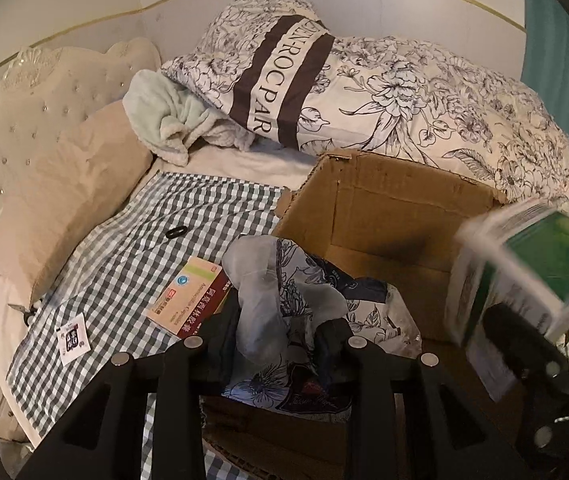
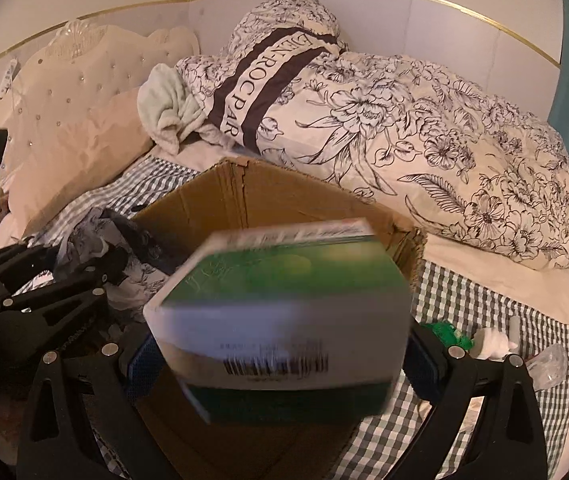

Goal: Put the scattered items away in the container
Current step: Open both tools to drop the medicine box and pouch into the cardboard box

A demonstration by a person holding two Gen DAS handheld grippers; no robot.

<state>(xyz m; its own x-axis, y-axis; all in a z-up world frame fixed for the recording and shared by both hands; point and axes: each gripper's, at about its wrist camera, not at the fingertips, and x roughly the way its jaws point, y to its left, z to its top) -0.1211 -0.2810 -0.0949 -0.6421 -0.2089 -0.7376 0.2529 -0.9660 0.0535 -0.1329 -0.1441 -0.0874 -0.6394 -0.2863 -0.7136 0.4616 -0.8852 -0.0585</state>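
Observation:
An open cardboard box (image 1: pixel 384 208) stands on a green checked cloth on a bed. My left gripper (image 1: pixel 280 320) is closed on a crumpled floral plastic packet (image 1: pixel 308 280), held over the box's near left corner. In the right wrist view the same gripper (image 2: pixel 96 268) and packet (image 2: pixel 92 224) show at the left. My right gripper (image 2: pixel 284 356) grips a blurred green and white carton (image 2: pixel 284 300) between its blue pads (image 2: pixel 144 356), above the cardboard box (image 2: pixel 284 200). The carton (image 1: pixel 524 264) also appears at the right edge of the left wrist view.
On the checked cloth (image 1: pixel 124 248) lie a red and cream medicine box (image 1: pixel 188 300), a black ring (image 1: pixel 175 233) and a small white card (image 1: pixel 72 338). Right of the box are a green item (image 2: pixel 448 334), a white bottle (image 2: pixel 492 344) and clear plastic (image 2: pixel 548 364). A floral quilt (image 2: pixel 424 152) lies behind.

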